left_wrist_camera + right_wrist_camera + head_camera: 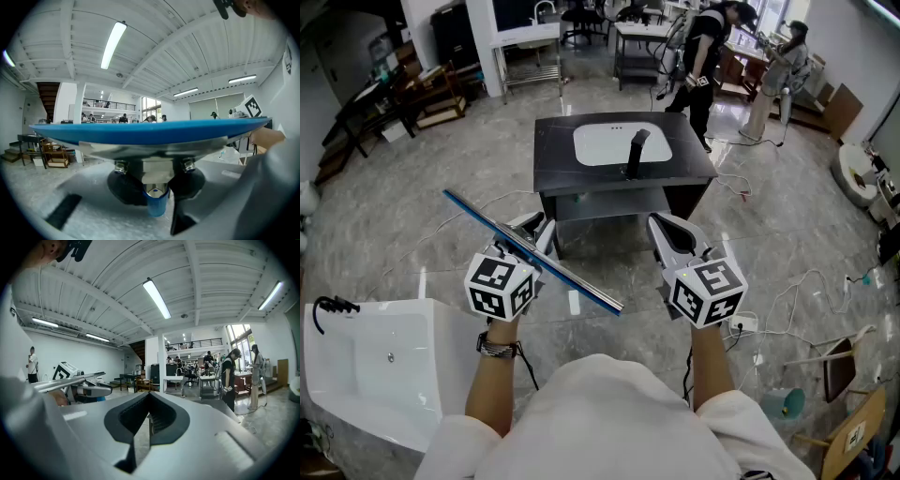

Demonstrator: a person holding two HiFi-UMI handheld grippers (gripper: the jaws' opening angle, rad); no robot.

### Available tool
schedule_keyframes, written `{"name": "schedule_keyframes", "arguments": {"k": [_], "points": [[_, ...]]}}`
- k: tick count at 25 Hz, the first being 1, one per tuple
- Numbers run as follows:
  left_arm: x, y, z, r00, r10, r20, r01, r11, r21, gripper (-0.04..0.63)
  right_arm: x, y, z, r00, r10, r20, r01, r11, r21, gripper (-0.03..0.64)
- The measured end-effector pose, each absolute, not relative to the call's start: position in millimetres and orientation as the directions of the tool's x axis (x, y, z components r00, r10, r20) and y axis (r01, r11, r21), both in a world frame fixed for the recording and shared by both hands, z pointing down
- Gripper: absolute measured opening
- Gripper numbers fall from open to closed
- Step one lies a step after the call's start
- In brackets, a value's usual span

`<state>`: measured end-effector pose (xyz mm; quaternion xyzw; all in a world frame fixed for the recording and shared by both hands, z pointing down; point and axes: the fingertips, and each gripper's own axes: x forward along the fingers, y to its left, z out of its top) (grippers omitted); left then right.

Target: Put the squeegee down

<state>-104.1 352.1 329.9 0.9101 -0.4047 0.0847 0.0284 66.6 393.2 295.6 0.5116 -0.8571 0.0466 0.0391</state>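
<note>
The person's left gripper [530,234] is closed on the handle of a blue-edged squeegee [581,288], held in the air with its long blade running crosswise, roughly level. The right gripper [673,234] is closed with nothing in it.

To set the squeegee down well, the blade should probably be kept level and lowered onto a bare part of the black counter [553,159] ahead. It should stay clear of the white sink [614,145] and the black faucet [636,155], and the jaws should open only once it rests.

A white basin [366,366] sits at the lower left. The floor [769,262] is grey marble with trailing cables. People [703,56] stand far back in a large workshop.
</note>
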Motion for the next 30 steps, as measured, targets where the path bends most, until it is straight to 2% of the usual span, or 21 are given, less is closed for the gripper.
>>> {"name": "schedule_keyframes", "arguments": {"k": [9,30], "points": [[-94,351,334,0.658,-0.730,0.185,-0.742,-0.670,-0.004,0.087,78,391,298,-0.496,-0.865,0.079,-0.865,0.483,-0.137,0.006],[-51,372,355,0.606,-0.770,0.199,-0.787,-0.617,0.007,0.087,128,398,324,-0.531,-0.840,0.108,-0.846,0.518,-0.128,0.006]]}}
